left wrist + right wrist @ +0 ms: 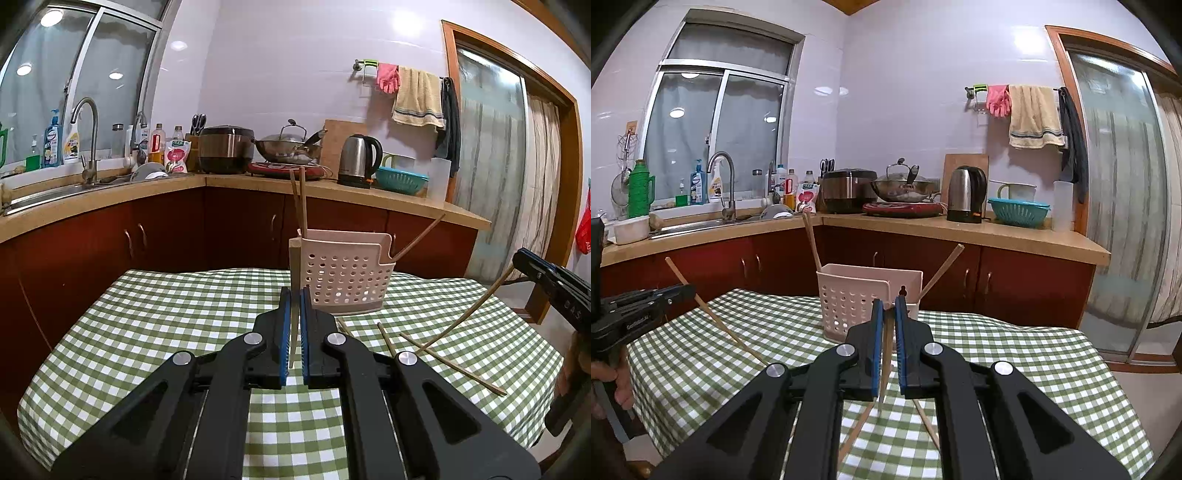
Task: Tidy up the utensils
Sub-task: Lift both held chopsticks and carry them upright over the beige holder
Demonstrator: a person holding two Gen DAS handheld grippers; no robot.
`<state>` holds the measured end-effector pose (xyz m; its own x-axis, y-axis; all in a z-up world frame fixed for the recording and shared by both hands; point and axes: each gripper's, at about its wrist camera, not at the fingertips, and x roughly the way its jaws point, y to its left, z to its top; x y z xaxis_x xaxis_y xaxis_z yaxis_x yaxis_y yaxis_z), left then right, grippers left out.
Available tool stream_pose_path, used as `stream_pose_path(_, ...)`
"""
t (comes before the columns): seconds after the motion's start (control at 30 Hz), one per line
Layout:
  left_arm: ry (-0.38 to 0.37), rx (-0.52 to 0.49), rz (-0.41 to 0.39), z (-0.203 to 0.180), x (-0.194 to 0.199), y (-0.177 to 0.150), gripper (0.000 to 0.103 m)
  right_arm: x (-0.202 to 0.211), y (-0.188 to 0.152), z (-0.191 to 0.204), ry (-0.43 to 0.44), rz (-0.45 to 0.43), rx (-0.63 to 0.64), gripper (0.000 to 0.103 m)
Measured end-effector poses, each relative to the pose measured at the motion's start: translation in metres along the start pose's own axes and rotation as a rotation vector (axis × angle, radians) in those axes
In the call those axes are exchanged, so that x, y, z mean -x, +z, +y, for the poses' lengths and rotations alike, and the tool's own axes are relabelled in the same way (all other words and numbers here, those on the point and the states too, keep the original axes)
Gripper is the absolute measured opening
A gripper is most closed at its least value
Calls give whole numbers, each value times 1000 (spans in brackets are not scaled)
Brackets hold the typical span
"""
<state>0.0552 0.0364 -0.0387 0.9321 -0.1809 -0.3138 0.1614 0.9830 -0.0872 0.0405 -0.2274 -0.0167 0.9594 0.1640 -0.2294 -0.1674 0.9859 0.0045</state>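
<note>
Both grippers hover low over the checked table point(147, 332), pointing slightly down at the pink holder point(347, 273). Left gripper point(294, 295) clamps a chopstick point(294, 266) standing near-vertical. Right gripper point(889, 306) pinches another chopstick point(886, 354), seemingly upright, though the fisheye bends it.

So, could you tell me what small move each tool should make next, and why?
Probably carry both forward over the pink holder. The left tool and right tool each grip a chopstick above the checked cloth, and three already stand in it.
</note>
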Motion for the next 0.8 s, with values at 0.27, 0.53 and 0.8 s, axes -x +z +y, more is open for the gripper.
stream_pose_path(0.27,-21,-5,-14,-3,-9,12,5,-13,8,-2,-6,1,5,7)
stream_pose_path(0.53,-87,14,-60,-6,-12,49,5,-10,43,-15,38,-52,-49,7)
stream_pose_path(0.8,-117,-5,-170,-16,-14,99,5,-16,90,-23,63,-165,-53,7)
